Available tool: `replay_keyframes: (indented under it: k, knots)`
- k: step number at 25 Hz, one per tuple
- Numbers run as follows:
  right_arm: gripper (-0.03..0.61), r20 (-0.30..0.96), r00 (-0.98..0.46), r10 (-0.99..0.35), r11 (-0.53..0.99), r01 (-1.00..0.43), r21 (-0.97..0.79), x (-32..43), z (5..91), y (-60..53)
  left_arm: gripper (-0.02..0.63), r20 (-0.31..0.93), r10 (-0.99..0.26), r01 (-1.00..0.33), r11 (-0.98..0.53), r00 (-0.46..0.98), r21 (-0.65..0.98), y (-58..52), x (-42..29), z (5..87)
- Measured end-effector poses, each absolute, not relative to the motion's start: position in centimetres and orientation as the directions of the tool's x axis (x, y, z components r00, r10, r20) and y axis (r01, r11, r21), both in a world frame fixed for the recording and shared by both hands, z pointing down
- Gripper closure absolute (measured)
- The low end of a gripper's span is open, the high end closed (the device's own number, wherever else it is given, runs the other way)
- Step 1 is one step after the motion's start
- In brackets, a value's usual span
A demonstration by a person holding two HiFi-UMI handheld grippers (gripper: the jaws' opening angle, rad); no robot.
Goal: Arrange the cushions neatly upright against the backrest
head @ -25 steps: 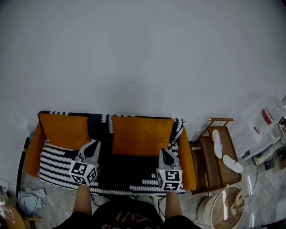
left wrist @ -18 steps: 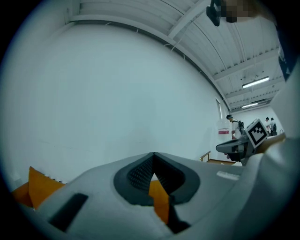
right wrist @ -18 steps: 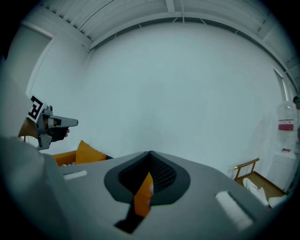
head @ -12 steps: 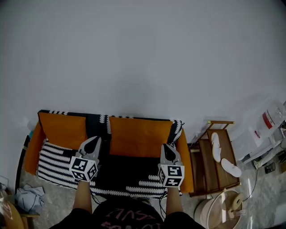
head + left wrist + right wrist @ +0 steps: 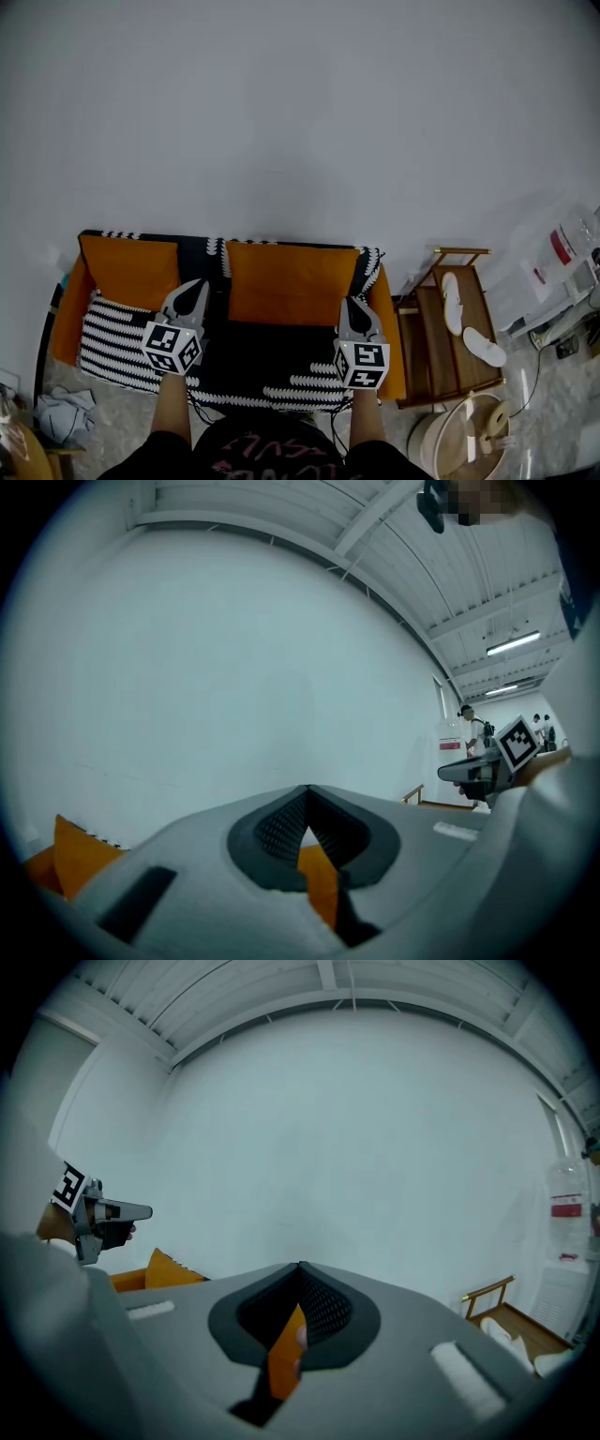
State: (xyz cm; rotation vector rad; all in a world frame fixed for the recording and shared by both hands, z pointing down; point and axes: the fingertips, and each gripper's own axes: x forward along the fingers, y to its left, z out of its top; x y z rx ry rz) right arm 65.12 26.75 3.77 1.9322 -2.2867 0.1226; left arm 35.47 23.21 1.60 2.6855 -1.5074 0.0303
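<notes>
Cushions come second in size to the one sofa (image 5: pixel 253 352), which wears a black and white cover. Two orange cushions, the left cushion (image 5: pixel 129 272) and the right cushion (image 5: pixel 291 281), stand up against its back, side by side. I think the job looks about done. The next move may only be a small push to make them straight. Two grippers hang over the seat, the left gripper (image 5: pixel 195 286) and the right gripper (image 5: pixel 353 305), both with jaws closed tight and holding nothing
</notes>
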Motion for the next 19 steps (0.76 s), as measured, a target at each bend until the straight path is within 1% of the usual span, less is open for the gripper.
replay_keyframes:
  k: [8, 13, 19]
  knots:
    - [0.571, 0.164, -0.174, -0.971, 0.185, -0.981, 0.053, 65.5, 3.5, 26.2, 0.617, 0.049, -0.858, -0.860, -0.510, 0.511, 0.030, 22.9, 35.2, 1.2]
    - [0.571, 0.162, -0.190, -0.968, 0.203, -0.977, 0.067, 65.5, 3.1, 25.4, 0.615, 0.041, -0.863, -0.864, -0.502, 0.504, 0.048, 22.5, 35.3, 1.0]
    - [0.571, 0.145, -0.201, -0.969, 0.213, -0.974, 0.076, 65.5, 2.5, 24.5, 0.615, 0.046, -0.857, -0.858, -0.513, 0.513, 0.021, 22.1, 35.8, 0.5]
